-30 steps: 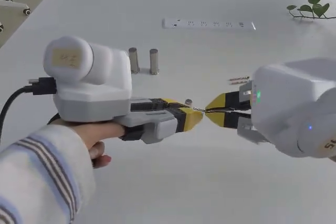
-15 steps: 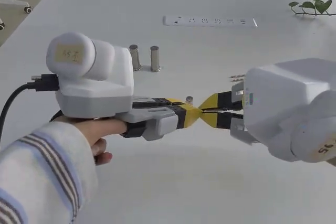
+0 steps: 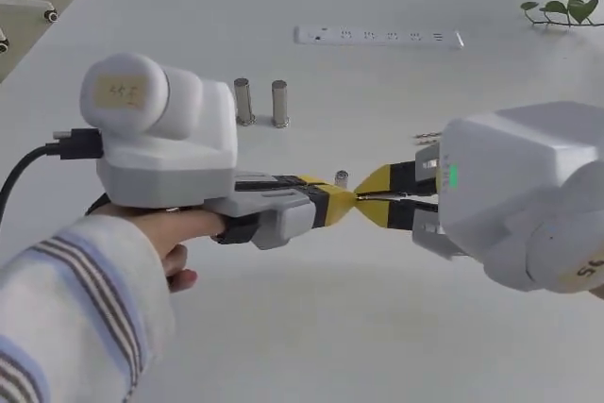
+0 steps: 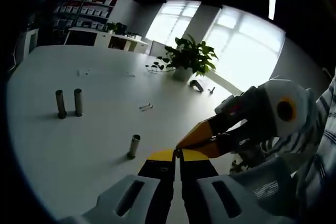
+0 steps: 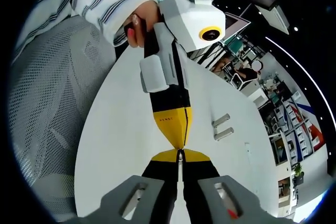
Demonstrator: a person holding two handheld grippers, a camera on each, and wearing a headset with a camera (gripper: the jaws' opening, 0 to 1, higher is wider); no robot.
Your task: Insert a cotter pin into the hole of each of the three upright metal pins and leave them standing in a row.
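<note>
Over the middle of the white worktop (image 3: 311,327) the two hand-held grippers meet nose to nose, their yellow tips touching just above the surface. The left gripper (image 3: 345,205) lies level in the person's left hand (image 3: 175,238), a striped sleeve (image 3: 66,318) behind it. Its jaws are pressed together, though I cannot tell whether they pinch anything. The right gripper (image 3: 370,203) comes in from the opposite side with its jaws closed on a thin cotter pin (image 5: 180,159). The pin shows as a slim metal sliver between the yellow pads in the right gripper view and points straight at the other gripper's tip. One upright metal pin (image 3: 342,178) stands on the worktop just behind the meeting tips, apart from both grippers. Two more metal pins (image 3: 243,101) stand upright side by side further toward the far edge and to the left, well apart from the first. A pair of spare cotter pins (image 4: 146,107) lies flat on the worktop beyond the right gripper. Near the far edge there is a white power strip (image 3: 377,38), and a leafy sprig (image 3: 564,8) sits at the far right corner.
</note>
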